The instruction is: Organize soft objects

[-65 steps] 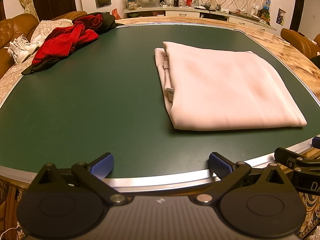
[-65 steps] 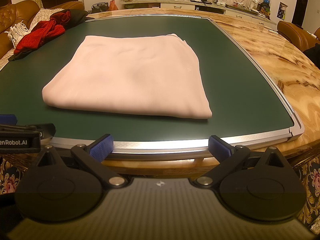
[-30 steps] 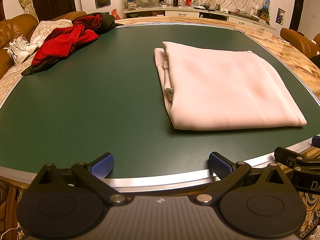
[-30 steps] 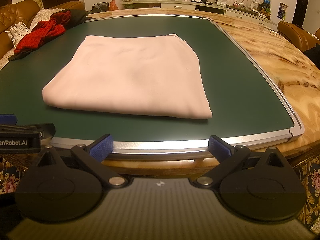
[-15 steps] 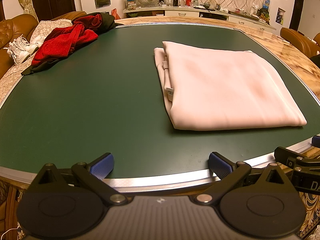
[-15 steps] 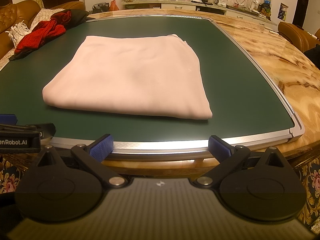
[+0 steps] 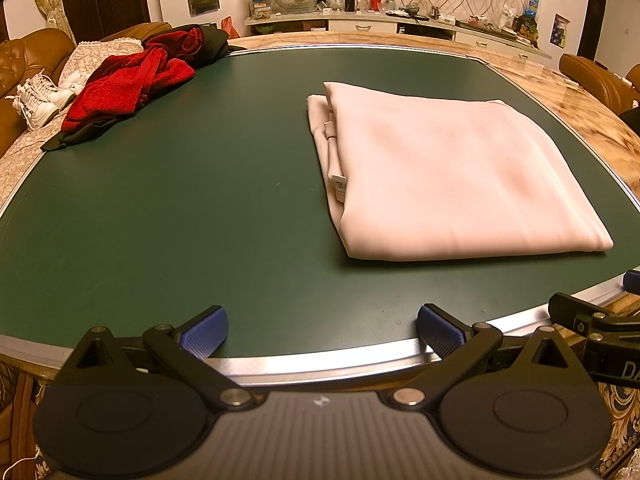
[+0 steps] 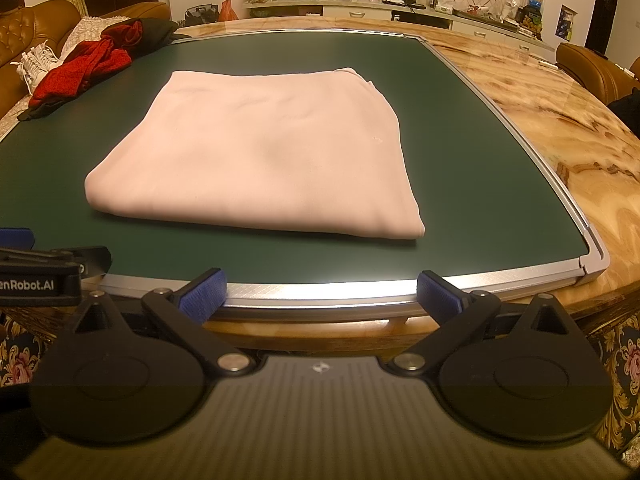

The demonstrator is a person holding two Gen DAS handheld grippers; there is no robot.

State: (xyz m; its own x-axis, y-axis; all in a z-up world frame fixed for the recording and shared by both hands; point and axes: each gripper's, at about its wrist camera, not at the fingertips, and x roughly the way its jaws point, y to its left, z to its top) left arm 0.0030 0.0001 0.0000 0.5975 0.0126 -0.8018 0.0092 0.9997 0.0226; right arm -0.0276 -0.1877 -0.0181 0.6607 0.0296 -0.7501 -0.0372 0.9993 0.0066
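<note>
A folded pale pink cloth [image 7: 448, 176] [image 8: 264, 160] lies flat on the green mat [image 7: 180, 208] [image 8: 472, 168], toward its right half. A heap of red and black garments [image 7: 132, 84] [image 8: 88, 68] sits at the mat's far left corner. My left gripper [image 7: 322, 330] hovers open over the mat's near edge, left of the pink cloth, with nothing between its blue pads. My right gripper [image 8: 320, 290] is open too, held just short of the mat's metal rim in front of the cloth, and is empty.
The mat lies on a marbled table [image 8: 560, 128] with a metal rim [image 8: 360, 284]. Brown leather sofas with white shoes [image 7: 36, 100] stand at the left, chairs [image 7: 592, 76] at the right. A cluttered sideboard [image 7: 380, 16] runs along the back wall.
</note>
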